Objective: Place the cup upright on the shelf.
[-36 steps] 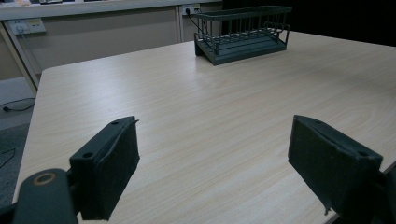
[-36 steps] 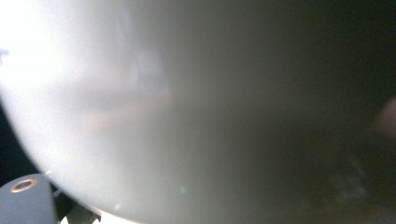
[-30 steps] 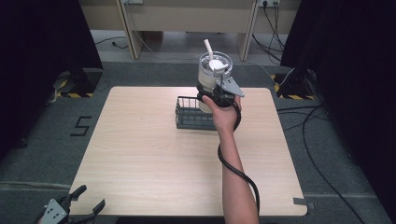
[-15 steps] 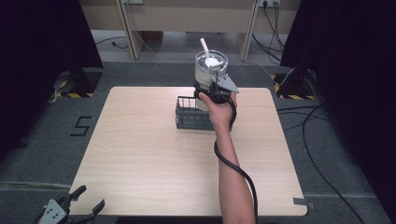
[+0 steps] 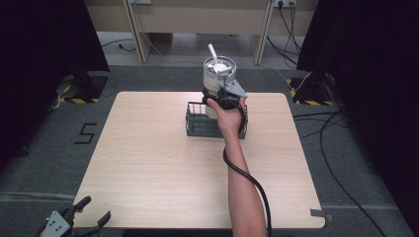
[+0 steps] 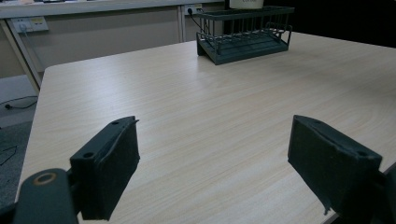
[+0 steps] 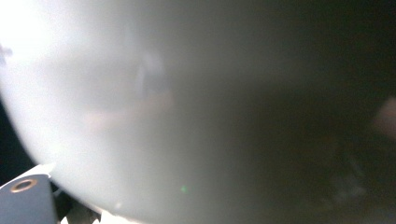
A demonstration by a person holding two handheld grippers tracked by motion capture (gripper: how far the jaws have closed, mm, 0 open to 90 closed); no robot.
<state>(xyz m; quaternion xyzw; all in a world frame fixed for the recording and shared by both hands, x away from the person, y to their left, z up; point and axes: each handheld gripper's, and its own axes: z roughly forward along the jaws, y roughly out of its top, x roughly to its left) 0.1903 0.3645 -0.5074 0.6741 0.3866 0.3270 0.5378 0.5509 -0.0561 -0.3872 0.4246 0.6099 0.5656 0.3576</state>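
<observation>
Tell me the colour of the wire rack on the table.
The wire rack is dark grey-green, almost black; the left gripper view shows it best.

Your table and what sits on it

You have a pale wooden table (image 5: 148,163) before you, and a dark wire rack (image 5: 202,126) stands directly on its far middle; the near boards lie bare.

Even, soft light falls on the surface (image 5: 148,163) in the high view; shadows are faint, and the room's left and right edges drop into near-black. The left gripper view is sharp on the wood grain, with a pale sheen in the middle; the near fingers (image 6: 109,168) go soft. The right gripper view is a blur, a white container (image 7: 140,107) too close to focus; bright top left, murky right.
</observation>
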